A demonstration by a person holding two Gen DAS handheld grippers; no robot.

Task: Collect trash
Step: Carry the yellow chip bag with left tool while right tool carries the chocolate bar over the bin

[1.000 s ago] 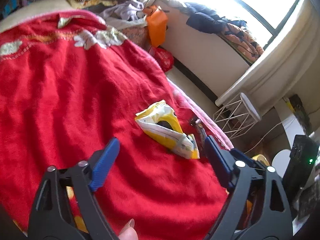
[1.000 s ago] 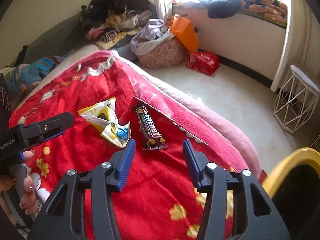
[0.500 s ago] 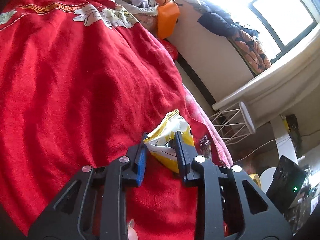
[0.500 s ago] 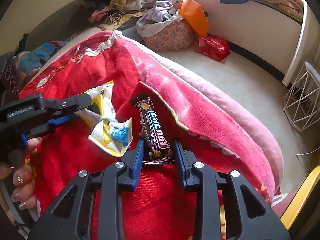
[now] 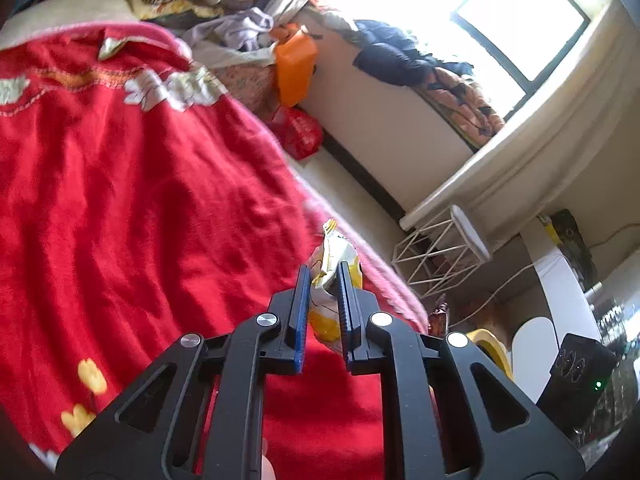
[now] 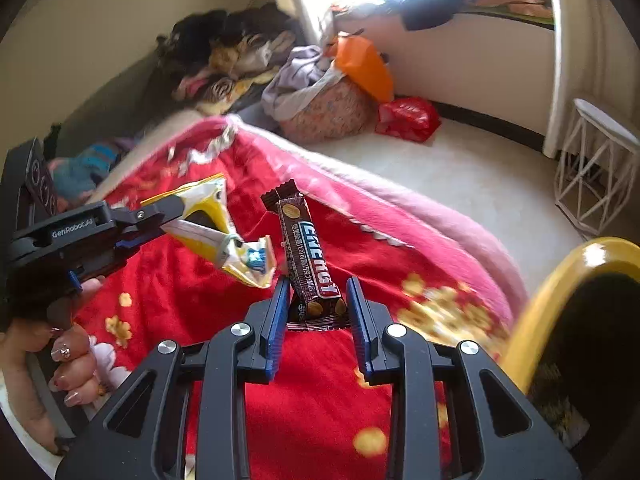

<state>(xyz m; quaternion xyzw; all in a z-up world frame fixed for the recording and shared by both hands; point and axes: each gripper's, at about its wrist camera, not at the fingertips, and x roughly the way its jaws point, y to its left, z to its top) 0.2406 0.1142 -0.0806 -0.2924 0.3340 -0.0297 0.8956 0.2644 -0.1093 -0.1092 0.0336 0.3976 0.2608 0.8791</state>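
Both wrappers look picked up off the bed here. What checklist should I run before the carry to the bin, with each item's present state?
1. Left hand-held gripper shut on the yellow snack bag: ok, pinched at one end.
2. Yellow snack bag off the red blanket: ok, it hangs in the air in the right wrist view.
3. Right hand-held gripper shut on the brown snack bar wrapper: ok, held by its lower end.
4. Bar wrapper fully lifted off the blanket: ok, it stands upright between the fingers.
5. Yellow bin within reach: cannot tell, only its rim shows at the right.
6. Other trash left on the blanket: cannot tell.
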